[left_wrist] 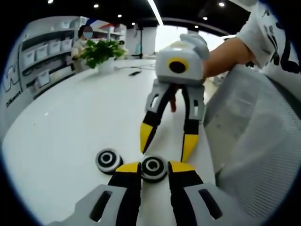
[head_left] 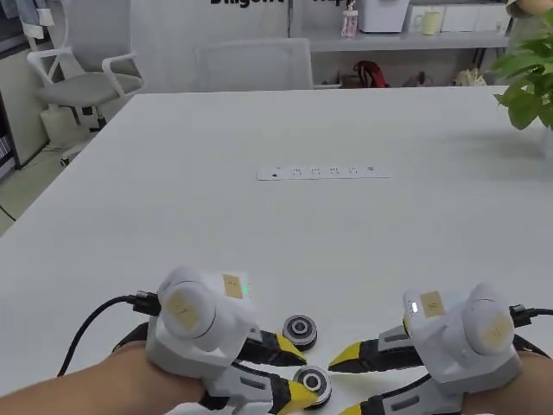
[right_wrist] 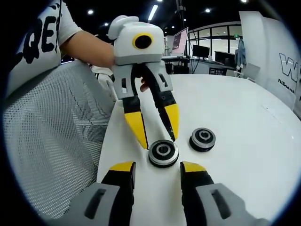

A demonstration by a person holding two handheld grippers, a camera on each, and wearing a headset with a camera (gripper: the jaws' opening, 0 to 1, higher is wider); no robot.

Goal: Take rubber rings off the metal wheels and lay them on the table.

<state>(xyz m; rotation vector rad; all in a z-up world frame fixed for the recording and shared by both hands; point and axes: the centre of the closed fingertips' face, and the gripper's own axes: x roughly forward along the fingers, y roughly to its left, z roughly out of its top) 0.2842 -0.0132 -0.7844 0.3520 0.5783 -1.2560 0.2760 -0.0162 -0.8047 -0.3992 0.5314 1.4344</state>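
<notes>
Left gripper point(left_wrist: 154, 166) pinches a round rubber-ringed metal wheel point(left_wrist: 154, 169); right gripper point(right_wrist: 158, 166) gapes empty.

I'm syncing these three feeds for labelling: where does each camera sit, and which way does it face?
Head view: on the person's head, facing forward and down over the white table; shows both forearms, the left gripper and the right gripper.
Left gripper view: on the left gripper, facing along its own jaws at the right gripper and its forearm.
Right gripper view: on the right gripper, facing back at the left gripper, its forearm and the shirt.
Shared: near wheel and far wheel, in all three.
</notes>
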